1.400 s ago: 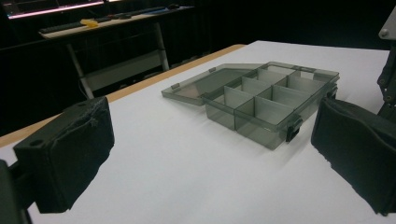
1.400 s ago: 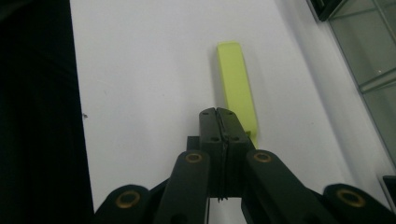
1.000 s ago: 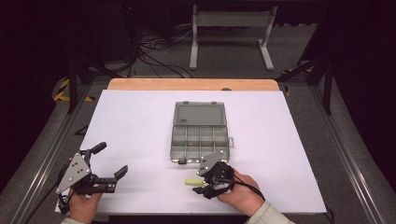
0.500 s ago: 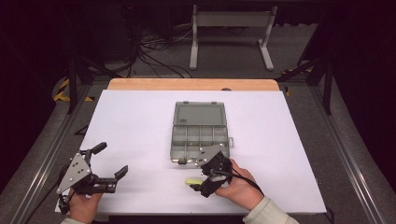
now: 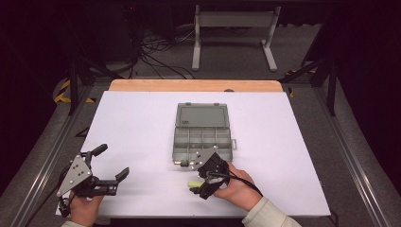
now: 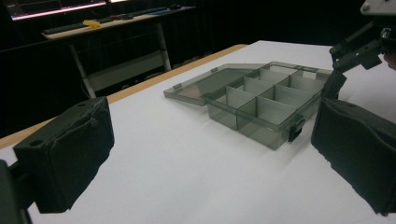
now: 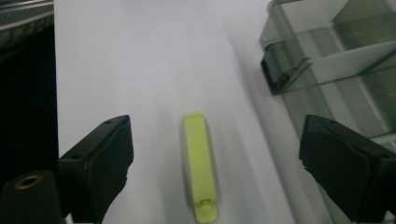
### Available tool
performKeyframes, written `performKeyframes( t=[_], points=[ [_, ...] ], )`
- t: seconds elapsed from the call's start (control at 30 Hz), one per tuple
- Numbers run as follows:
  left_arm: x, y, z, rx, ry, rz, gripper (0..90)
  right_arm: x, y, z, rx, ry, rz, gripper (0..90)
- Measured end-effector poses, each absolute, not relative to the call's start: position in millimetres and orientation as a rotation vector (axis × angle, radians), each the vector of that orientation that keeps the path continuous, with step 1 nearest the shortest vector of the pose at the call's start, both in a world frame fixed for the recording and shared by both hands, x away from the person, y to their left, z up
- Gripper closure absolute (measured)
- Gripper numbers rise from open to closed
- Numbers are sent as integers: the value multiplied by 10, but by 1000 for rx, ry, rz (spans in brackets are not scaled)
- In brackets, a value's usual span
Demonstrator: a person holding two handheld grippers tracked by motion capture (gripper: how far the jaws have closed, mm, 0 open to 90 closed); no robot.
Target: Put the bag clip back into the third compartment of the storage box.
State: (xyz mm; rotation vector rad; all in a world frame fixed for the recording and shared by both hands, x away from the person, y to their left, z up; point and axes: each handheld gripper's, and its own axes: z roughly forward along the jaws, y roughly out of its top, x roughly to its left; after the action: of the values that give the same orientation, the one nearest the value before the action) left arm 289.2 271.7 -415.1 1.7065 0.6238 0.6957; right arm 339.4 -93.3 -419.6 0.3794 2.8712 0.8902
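Observation:
A grey see-through compartment box (image 5: 202, 135) lies open mid-table, its lid (image 5: 202, 116) flat behind it. Just in front of it a small yellow-green piece (image 5: 192, 183) lies on the white table. My right gripper (image 5: 196, 181) points left over that piece; the piece (image 7: 200, 168) lies between the wide-apart jaws, touching neither pad. Those jaws have just been closing a little. The box's front corner and latch (image 7: 278, 74) are close on the right gripper's (image 7: 219, 144) right. My left gripper (image 5: 112, 161) rests open at the near left with nothing in it, facing the box (image 6: 261, 100).
The white table top (image 5: 142, 123) ends in a wooden strip (image 5: 194, 85) at the far side. A metal stand (image 5: 234, 28) and cables lie on the dark floor beyond. The right gripper (image 6: 355, 51) appears at the top right of the left gripper view.
The right gripper's jaws stand wider apart around the yellow-green piece than a second ago, and that hand has shifted slightly. The left gripper and the box have not moved.

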Motion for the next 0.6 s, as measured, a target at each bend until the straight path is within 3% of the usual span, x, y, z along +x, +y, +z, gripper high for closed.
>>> performKeyframes(
  t=[0.17, 0.6],
  points=[
    [2895, 2722, -4153, 1706, 625, 696, 1, 3370, -866, -4267, 344, 2904, 837, 224],
    [2891, 2721, -4153, 1702, 629, 701, 1, 3366, -823, -4354, 294, 2954, 739, 635]
  ],
)
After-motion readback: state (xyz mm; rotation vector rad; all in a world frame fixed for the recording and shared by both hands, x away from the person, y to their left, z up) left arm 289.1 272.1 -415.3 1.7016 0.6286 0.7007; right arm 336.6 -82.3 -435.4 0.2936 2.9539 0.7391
